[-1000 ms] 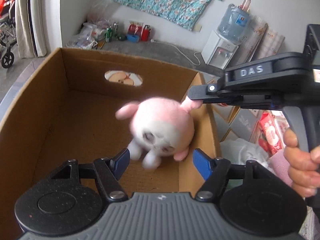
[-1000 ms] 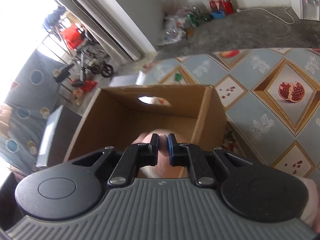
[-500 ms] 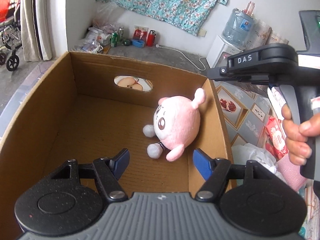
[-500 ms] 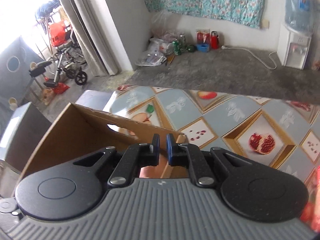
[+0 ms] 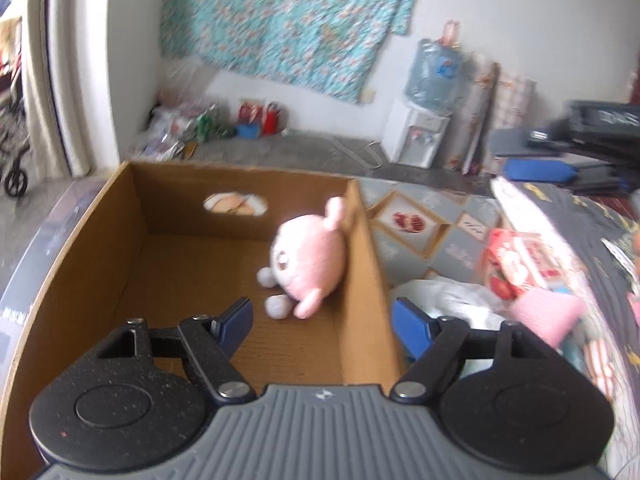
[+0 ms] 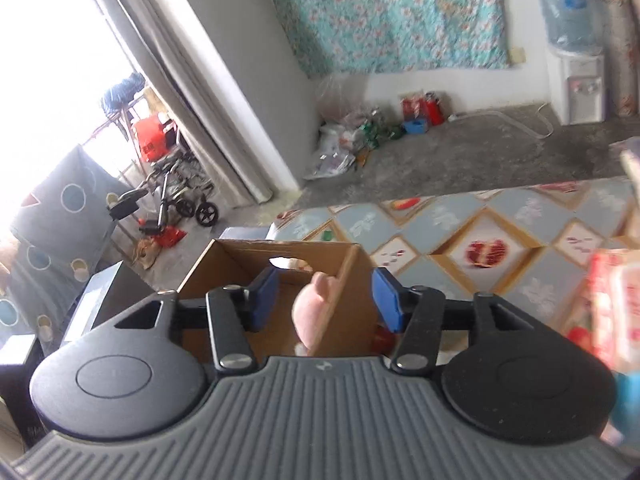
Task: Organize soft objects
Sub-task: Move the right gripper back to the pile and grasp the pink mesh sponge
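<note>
Toy position: the pink plush toy [image 5: 308, 258] is seen lying inside the cardboard box [image 5: 100, 248], leaned against the box's right wall, one ear at rim height.

Right gripper [image 6: 325, 298]: the jaws have just been opening and are seen apart; nothing is pressed between the pads. The toy and the box wall are merely viewed through the gap.

Left gripper [image 5: 322, 320]: the jaws have likewise been opening and stand wide apart, empty. The right wall of the box is framed between them, without visible contact.

Items outstanding: a white cloth [image 5: 448, 300], a pink soft item [image 5: 544, 314] and a red-and-white pack [image 5: 516, 266] are seen on the patterned tablecloth [image 5: 416, 248], beside the box. The task is judged unfinished.

Risk, box displacement: the wall may be struck by a blue pad [image 5: 408, 322] if the left gripper is swung towards the pile, and the light box may be pushed or tipped.

Risk, wrong pick: the pile is blurred; the pack may be taken for a soft object, or cloth and pink item may be grasped together.

Risk, toy spill: the toy rests high against the wall, so a knock may roll it out.
</note>
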Action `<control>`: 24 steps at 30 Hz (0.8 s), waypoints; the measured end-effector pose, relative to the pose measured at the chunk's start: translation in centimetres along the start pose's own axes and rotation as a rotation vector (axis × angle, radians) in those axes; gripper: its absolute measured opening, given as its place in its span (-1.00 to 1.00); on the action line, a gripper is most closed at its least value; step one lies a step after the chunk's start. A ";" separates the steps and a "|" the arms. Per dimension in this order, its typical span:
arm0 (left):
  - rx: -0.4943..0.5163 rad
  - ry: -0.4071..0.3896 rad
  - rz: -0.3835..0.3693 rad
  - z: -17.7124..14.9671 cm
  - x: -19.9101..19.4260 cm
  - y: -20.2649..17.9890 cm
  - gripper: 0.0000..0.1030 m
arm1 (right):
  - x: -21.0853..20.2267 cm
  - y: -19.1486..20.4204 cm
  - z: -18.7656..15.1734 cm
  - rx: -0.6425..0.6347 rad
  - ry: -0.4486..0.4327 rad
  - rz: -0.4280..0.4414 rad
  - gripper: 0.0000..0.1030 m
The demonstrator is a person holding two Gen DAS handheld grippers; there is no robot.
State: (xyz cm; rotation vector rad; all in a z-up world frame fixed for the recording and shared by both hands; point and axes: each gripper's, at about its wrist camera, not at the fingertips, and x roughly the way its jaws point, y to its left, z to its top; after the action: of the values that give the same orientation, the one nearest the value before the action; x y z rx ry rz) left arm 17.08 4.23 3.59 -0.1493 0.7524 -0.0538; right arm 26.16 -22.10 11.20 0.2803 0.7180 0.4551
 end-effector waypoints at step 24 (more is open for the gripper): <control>0.272 -0.130 -0.248 -8.0 -0.7 -19.9 0.54 | -19.4 -10.1 -13.6 0.146 -0.030 -0.261 0.21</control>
State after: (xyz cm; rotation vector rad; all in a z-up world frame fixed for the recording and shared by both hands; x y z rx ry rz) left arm 11.16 -16.28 1.39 0.0142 0.5870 -0.3769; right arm 7.08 -39.14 8.31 0.3245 0.7484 0.1507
